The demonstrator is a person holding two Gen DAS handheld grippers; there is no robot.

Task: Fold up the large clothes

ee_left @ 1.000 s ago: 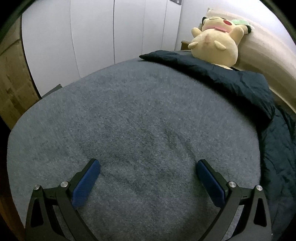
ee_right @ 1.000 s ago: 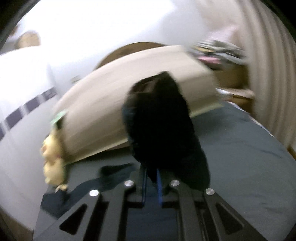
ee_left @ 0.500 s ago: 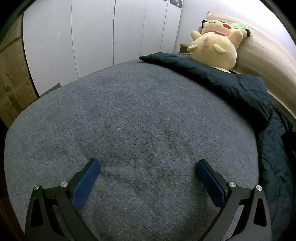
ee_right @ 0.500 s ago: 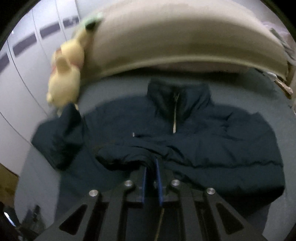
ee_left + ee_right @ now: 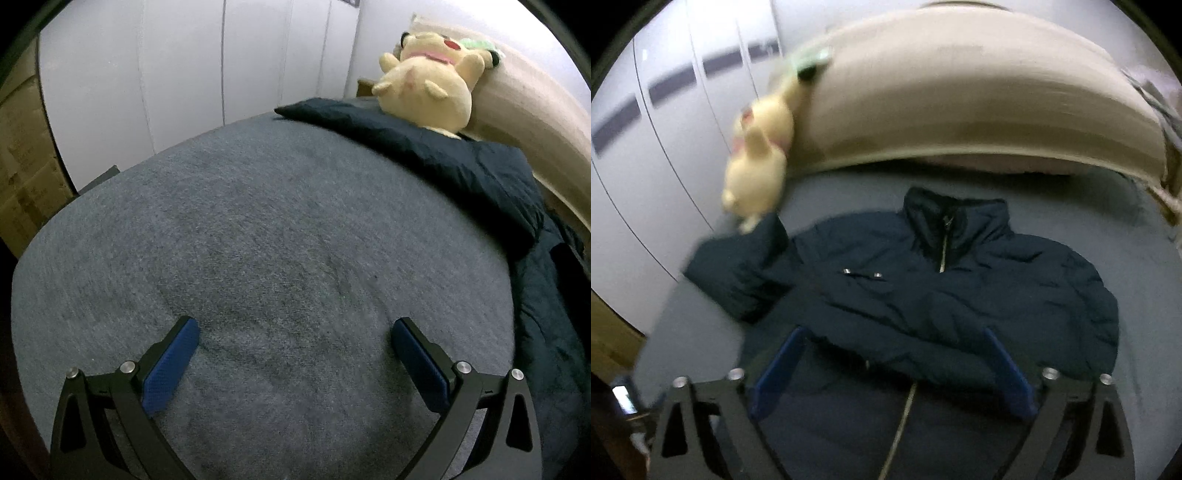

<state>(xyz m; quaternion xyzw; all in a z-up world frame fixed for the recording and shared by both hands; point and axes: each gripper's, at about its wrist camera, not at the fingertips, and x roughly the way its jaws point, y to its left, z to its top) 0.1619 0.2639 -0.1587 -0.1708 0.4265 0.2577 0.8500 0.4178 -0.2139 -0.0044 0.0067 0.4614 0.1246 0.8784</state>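
A dark navy padded jacket lies front up on the grey bed, collar toward the headboard, zip down the middle. One sleeve is folded across its chest. My right gripper hovers over the jacket's lower front; its jaws are opening wide, and the folded sleeve's edge lies loose between the blue pads, not pressed. In the left wrist view the jacket runs along the right side. My left gripper stands open over bare grey bedding, left of the jacket, with nothing between its fingers.
A yellow plush toy leans on the beige headboard, touching the jacket's far sleeve. White wardrobe doors stand beyond the bed. Cardboard boxes sit at the left.
My right gripper carried the sleeve down across the jacket's front, then let it go and spread wide. The left gripper stays open over the bedding, barely shifted.
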